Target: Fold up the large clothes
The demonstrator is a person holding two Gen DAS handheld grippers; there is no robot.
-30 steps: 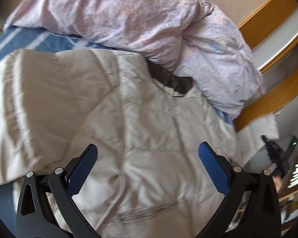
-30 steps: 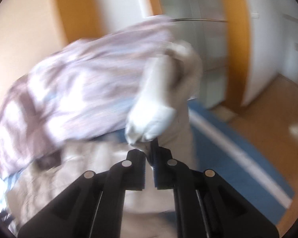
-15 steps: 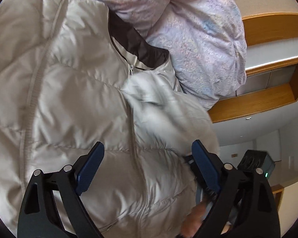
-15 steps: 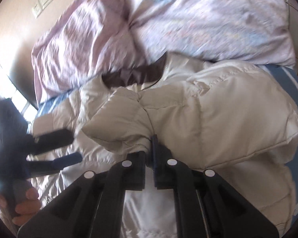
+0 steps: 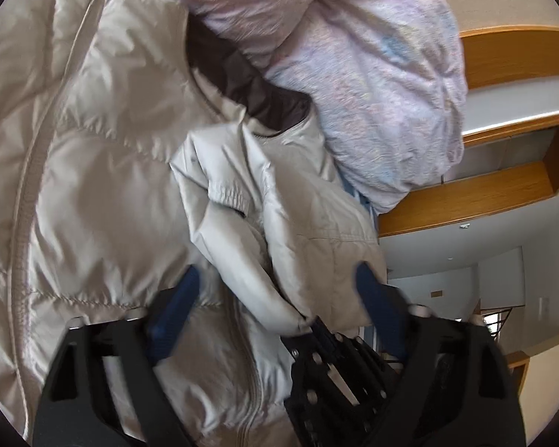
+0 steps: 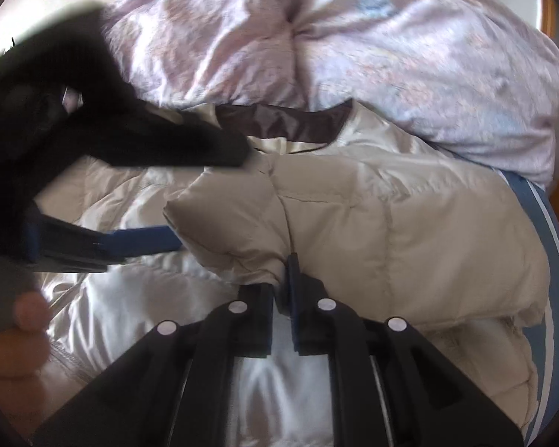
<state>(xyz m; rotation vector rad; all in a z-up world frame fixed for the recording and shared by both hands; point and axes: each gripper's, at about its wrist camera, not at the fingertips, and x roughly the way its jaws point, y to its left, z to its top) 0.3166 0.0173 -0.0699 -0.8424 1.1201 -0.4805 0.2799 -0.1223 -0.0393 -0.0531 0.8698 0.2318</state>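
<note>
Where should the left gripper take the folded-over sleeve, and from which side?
Probably at the sleeve just behind its gathered cuff, coming from above: it lies as a raised ridge across the jacket, between the closing left gripper pads.

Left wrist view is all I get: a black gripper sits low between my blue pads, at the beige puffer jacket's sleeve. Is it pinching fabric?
Observer: Yes. The right wrist view shows the right gripper shut on a fold of the sleeve, which lies across the beige quilted jacket.
Operator: And my own gripper?
Observer: The left gripper is closing, its jaws either side of the sleeve's end, with neither pad pressing it.
Operator: Anything else?
Observer: A bare hand holds its handle, low at the picture's left edge.
</note>
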